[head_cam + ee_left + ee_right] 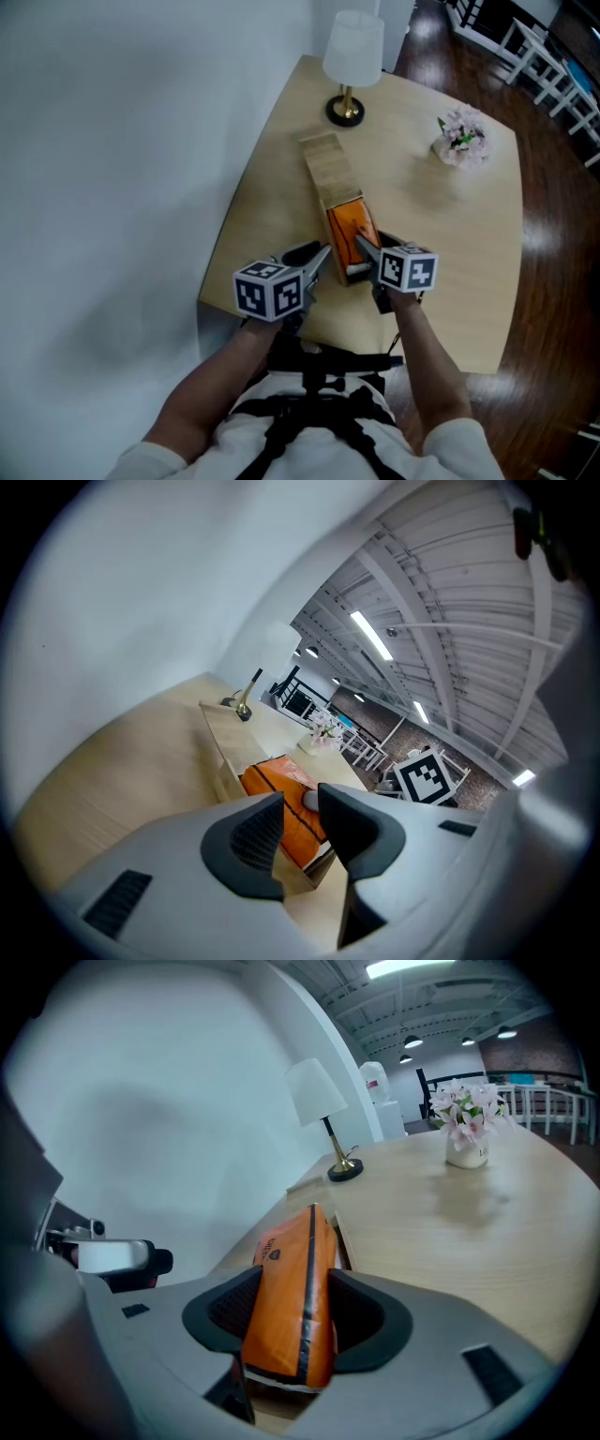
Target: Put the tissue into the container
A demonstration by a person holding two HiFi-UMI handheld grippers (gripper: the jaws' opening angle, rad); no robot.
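The task looks most of the way through. The right tool (pixel 366 246) is clamped on the orange tissue pack (pixel 351 223), both pads pressing its sides, and the pack sits at the open end of the wooden container (pixel 328 164), the end toward 6 o'clock on the surface (pixel 459 253). Left to do, by my reading: seat it fully and let go.

The left tool (pixel 319 258), at the container's 9 o'clock side, has its jaws narrowly apart with nothing between them.

Whether the pack's underside already rests on the container floor is hidden by the right tool. Whether the left tool touches the container wall I cannot tell.
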